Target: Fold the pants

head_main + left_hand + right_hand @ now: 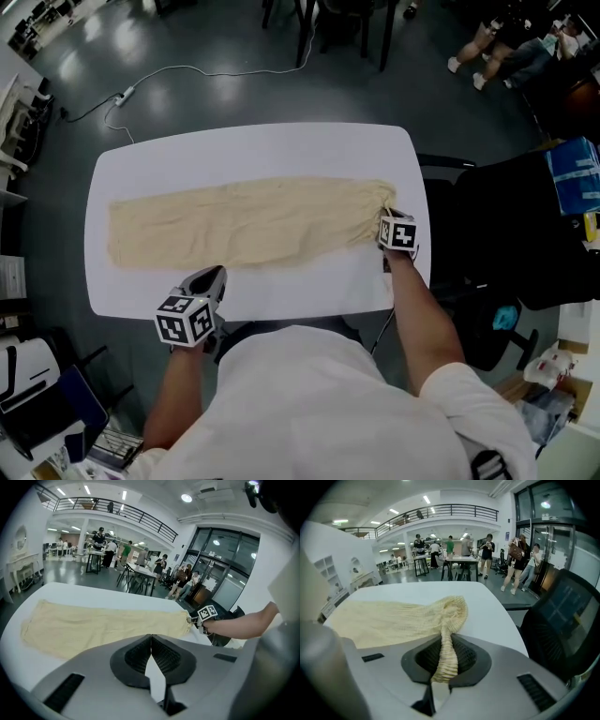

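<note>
- Cream cloth first: in the head view the pants (244, 225) lie flat along the white table (253, 141). One end is at my right gripper (389, 217). My left gripper (210, 279) sits off the fabric by the near edge, idle for now as I judge it.
- Left gripper view: its jaws are pressed together on nothing, with the pants well ahead of them.
- Right gripper view: the jaws pinch the gathered, ribbed end of the pants. I judge that hold is meant to carry this end over for the fold.
</note>
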`<state>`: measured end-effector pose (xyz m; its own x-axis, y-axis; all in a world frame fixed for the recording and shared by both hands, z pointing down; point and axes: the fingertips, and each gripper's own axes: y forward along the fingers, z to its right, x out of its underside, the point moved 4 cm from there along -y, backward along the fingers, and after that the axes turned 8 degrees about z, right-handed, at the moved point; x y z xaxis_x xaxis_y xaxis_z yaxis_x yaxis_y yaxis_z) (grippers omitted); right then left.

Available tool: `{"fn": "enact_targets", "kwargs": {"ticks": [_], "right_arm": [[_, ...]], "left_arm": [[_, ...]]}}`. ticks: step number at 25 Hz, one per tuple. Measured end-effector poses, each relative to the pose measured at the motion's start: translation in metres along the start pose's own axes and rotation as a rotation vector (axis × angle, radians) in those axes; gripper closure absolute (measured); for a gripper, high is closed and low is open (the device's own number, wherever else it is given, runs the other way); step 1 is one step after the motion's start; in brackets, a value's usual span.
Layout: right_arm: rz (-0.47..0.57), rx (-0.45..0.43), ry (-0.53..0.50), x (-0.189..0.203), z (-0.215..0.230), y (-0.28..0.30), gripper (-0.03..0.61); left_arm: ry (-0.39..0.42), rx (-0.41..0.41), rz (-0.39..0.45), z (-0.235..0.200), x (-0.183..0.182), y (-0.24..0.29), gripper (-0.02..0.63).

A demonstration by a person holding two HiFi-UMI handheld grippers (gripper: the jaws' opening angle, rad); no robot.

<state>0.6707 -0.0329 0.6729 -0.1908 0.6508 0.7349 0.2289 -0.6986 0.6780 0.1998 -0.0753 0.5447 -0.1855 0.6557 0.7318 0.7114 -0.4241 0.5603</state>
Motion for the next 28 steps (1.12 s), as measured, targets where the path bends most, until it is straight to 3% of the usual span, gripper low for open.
{"fn": "enact_targets", "kwargs": {"ticks": [5, 13, 16, 22, 28], "right_arm": [[0.119, -0.063, 0.063, -0.024, -0.056, -0.046, 0.528], [0.258, -0.161, 0.165, -0.061, -0.145, -0.104, 0.528], [0.282, -0.208, 0.208, -0.071, -0.165, -0.121, 0.527], [0.313, -0.299, 0.22, -0.096, -0.167, -0.144, 0.528], [0.351, -0.409, 0.299, -0.094, -0.198, -0.18, 0.526]], "left_arm": [[-0.099, 0.042, 0.067, -0.037, -0.013, -0.018, 0.586], [-0.023, 0.067, 0.076, -0.081, -0.019, -0.061, 0.586], [-0.016, 0.043, 0.108, -0.091, -0.016, -0.083, 0.586], [-0.004, -0.007, 0.261, -0.082, -0.017, -0.107, 0.586], [-0.037, -0.097, 0.263, -0.076, 0.023, -0.17, 0.586]]}}
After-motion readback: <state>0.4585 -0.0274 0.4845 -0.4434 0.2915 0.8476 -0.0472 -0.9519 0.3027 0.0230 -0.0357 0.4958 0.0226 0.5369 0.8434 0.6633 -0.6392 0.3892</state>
